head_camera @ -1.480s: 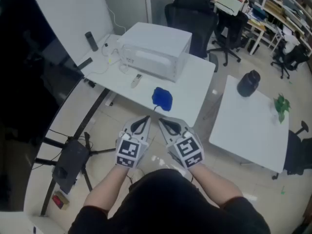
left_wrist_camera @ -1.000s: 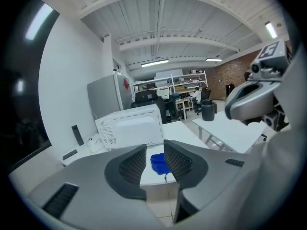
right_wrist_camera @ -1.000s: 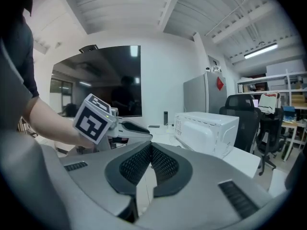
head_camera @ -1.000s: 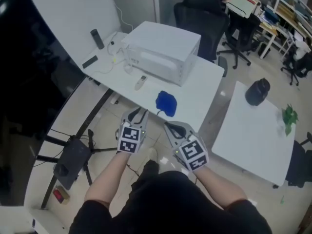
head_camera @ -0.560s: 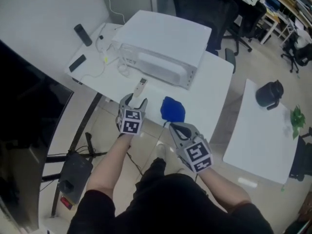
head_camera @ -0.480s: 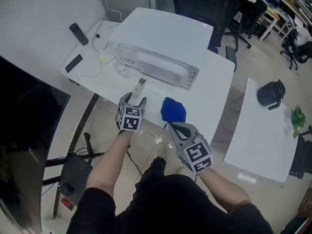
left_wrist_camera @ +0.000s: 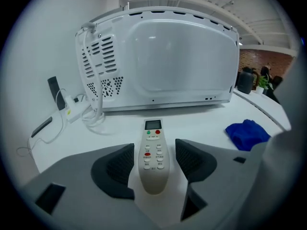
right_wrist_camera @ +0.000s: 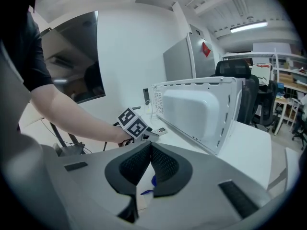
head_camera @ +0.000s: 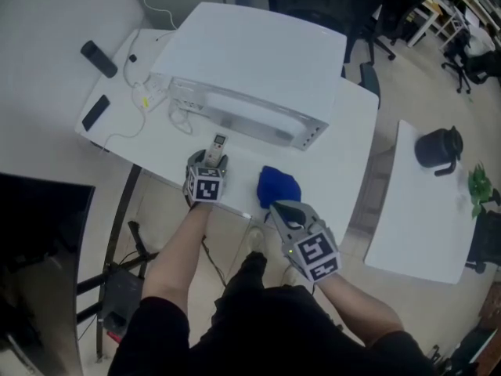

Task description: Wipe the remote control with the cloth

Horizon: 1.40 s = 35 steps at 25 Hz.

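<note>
Left gripper view: left tool (left_wrist_camera: 153, 150) spread astride remote (left_wrist_camera: 153, 164), not gripping; off-centre closing may skid it; right tool (right_wrist_camera: 150, 146) clenched, empty.

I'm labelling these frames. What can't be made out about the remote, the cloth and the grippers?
Remote control button print: left gripper view, too small to read.
Remote control's lower part: head view, covered by the left gripper.
Cloth near edge: head view, the right gripper overlaps it, so contact cannot be told.
Most of the cloth: right gripper view, hidden behind that gripper's body; only a blue sliver shows.
</note>
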Available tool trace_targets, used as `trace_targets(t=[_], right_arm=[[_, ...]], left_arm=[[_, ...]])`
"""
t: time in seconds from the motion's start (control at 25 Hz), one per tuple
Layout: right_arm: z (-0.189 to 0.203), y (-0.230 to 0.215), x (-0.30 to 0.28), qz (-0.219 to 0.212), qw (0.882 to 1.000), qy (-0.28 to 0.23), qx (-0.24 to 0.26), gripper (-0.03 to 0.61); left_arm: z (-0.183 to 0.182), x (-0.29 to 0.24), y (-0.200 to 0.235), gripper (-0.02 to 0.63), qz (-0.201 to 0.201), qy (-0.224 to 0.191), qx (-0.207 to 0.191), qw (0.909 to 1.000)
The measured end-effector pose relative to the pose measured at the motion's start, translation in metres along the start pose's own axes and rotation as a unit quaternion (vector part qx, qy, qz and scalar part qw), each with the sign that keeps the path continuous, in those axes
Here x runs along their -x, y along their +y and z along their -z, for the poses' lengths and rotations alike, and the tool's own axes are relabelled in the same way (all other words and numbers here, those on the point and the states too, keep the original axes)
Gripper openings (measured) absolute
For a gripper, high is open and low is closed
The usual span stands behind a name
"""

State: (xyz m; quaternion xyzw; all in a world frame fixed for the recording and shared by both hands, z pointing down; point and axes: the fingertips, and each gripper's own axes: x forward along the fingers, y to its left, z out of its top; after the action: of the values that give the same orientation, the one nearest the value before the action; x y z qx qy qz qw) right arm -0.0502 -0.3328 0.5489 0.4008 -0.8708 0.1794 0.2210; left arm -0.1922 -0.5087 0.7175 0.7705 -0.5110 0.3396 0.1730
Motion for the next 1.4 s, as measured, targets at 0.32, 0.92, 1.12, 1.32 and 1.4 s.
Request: trace_targets(t=[0.32, 0.92, 1.12, 1.32, 1.4], right_arm=[[0.005, -0.009, -0.012, -0.001, 1.000, 0.011, -0.003, 0.000], [0.055, -0.041, -0.037, 0.027, 0.997, 0.070, 0.020, 0.115], [0.100, -0.052, -0.067, 0.035, 0.987, 0.141, 0.072, 0.298], [0.130, -0.070, -0.091, 0.045, 0.975, 0.197, 0.093, 0.342], [0.133, -0.071, -0.095, 0.044, 0.973, 0.204, 0.093, 0.342]], left_arm=[[0.000, -0.010, 0.000, 0.209, 0.005, -0.009, 0.019, 0.9998], [-0.012, 0.072, -0.019, 0.207, 0.013, -0.061, 0.021, 0.9978], [-0.019, 0.117, -0.044, 0.207, 0.028, -0.087, 0.003, 0.9958], [-0.023, 0.149, -0.071, 0.207, 0.040, -0.107, -0.032, 0.9930], [-0.025, 0.158, -0.079, 0.207, 0.041, -0.112, -0.043, 0.9919]])
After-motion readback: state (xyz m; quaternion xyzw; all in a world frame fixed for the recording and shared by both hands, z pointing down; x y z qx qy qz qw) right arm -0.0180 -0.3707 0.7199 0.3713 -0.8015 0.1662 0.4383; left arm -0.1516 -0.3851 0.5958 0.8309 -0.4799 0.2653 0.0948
